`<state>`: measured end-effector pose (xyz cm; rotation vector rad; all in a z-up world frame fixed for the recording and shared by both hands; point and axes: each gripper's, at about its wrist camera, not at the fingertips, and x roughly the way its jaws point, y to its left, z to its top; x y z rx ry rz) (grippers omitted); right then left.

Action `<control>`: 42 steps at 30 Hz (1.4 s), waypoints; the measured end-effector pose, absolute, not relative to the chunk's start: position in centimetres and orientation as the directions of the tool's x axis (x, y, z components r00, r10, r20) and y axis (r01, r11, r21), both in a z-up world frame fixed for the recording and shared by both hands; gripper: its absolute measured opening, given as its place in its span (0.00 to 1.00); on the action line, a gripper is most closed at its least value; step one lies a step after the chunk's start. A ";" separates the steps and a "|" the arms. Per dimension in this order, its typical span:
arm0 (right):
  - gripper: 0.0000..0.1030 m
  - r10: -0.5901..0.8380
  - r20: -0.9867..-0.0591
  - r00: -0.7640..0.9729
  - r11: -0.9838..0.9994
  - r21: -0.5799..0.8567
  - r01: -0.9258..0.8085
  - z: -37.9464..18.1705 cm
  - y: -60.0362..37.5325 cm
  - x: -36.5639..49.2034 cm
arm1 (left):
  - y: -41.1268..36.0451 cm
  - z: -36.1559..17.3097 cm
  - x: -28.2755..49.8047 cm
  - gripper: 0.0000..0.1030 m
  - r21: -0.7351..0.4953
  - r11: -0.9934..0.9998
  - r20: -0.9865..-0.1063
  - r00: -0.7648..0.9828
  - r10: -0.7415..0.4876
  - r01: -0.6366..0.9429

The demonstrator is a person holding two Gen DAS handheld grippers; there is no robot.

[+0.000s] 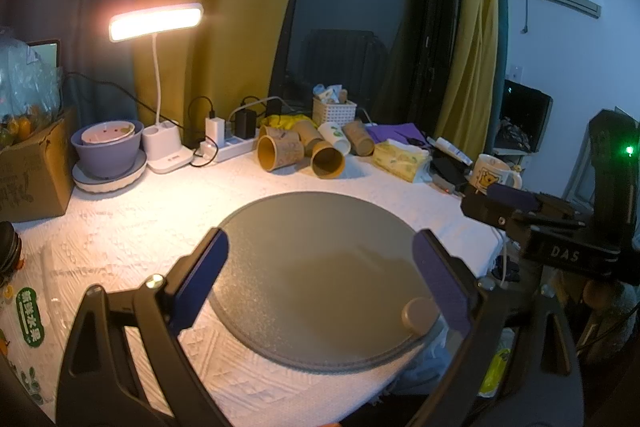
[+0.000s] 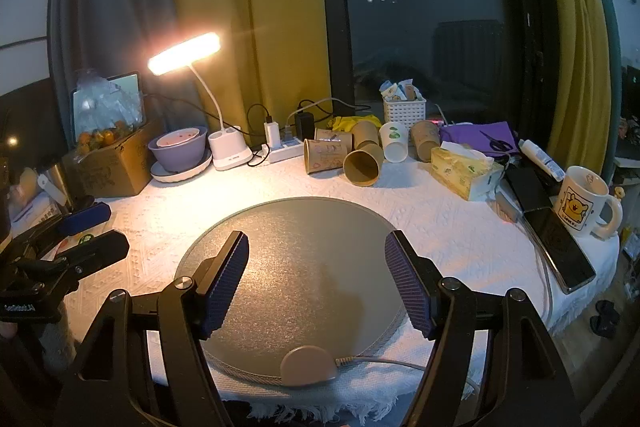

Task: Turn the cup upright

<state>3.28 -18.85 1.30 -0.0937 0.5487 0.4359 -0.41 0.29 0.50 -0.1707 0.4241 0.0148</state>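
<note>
Several paper cups lie on their sides at the back of the white-clothed table: a brown one with its mouth toward me (image 1: 327, 159) (image 2: 362, 167), a printed brown one (image 1: 279, 151) (image 2: 325, 155) to its left and a white one (image 1: 335, 138) (image 2: 393, 142) to its right. My left gripper (image 1: 320, 279) is open and empty above the round grey mat (image 1: 320, 227). My right gripper (image 2: 318, 279) is open and empty above the same mat (image 2: 304, 223). Both are well short of the cups.
A lit desk lamp (image 2: 185, 53), a purple bowl on a plate (image 2: 178, 151), a cardboard box (image 2: 116, 167) and a power strip (image 2: 285, 149) stand at the back left. A tissue pack (image 2: 464, 167), a mug (image 2: 580, 203), a phone (image 2: 560, 247) and a white basket (image 2: 404, 113) are right.
</note>
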 end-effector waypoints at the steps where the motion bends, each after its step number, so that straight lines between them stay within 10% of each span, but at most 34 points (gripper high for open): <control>1: 0.72 0.376 -0.524 0.765 0.905 0.029 -0.425 1.4 -18.8 3.3 | 0.3 0.5 -0.4 0.91 -0.162 0.986 -0.411 0.912 -0.021 -0.050; 42: 0.72 0.391 -0.538 0.747 0.890 0.014 -0.456 1.5 -16.5 7.4 | 2.0 0.6 5.1 0.91 -0.107 0.994 -0.474 0.880 -0.038 -0.015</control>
